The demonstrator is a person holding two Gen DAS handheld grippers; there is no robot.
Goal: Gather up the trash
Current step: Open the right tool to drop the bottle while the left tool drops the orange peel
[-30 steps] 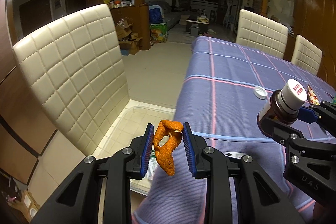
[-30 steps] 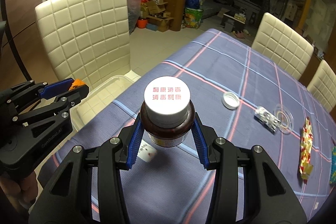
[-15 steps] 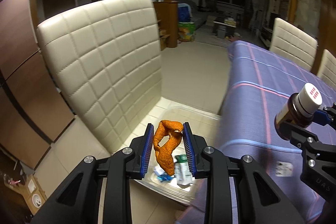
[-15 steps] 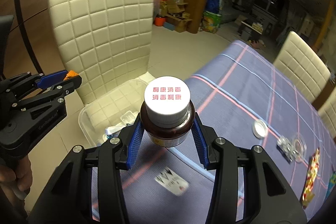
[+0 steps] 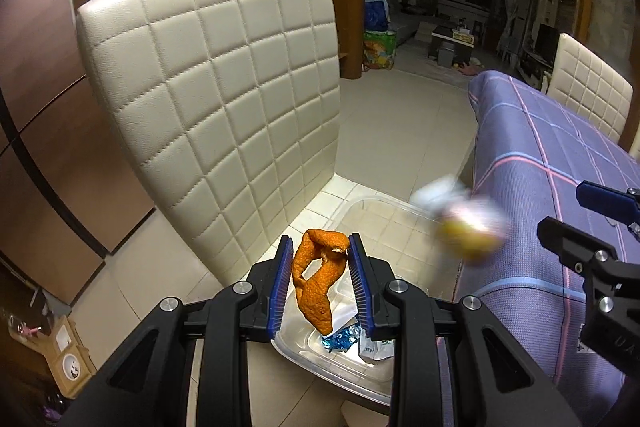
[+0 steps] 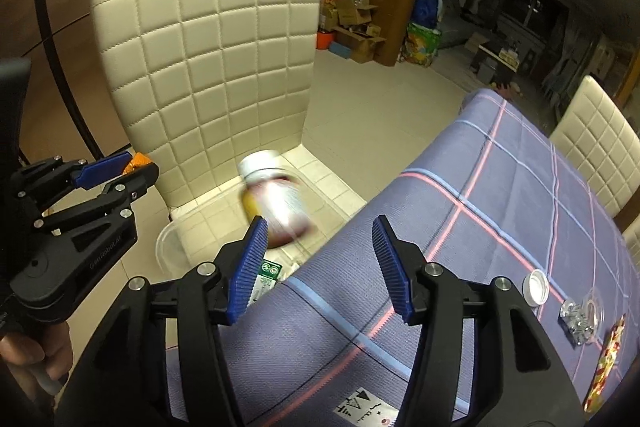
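- Our left gripper (image 5: 319, 281) clenches the orange peel (image 5: 318, 279) above the clear bin (image 5: 340, 373).
- Our right gripper (image 6: 318, 267) gapes, released; the blurred bottle (image 6: 272, 205) is airborne over that bin.

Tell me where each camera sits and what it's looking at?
Left wrist: sits on the left gripper, looks down at the clear bin on the chair; its jaws pinch the orange peel.
Right wrist: sits on the right gripper, looks over the table edge; jaws apart, person's left hand shows.
Both see the blurred bottle and white chair.
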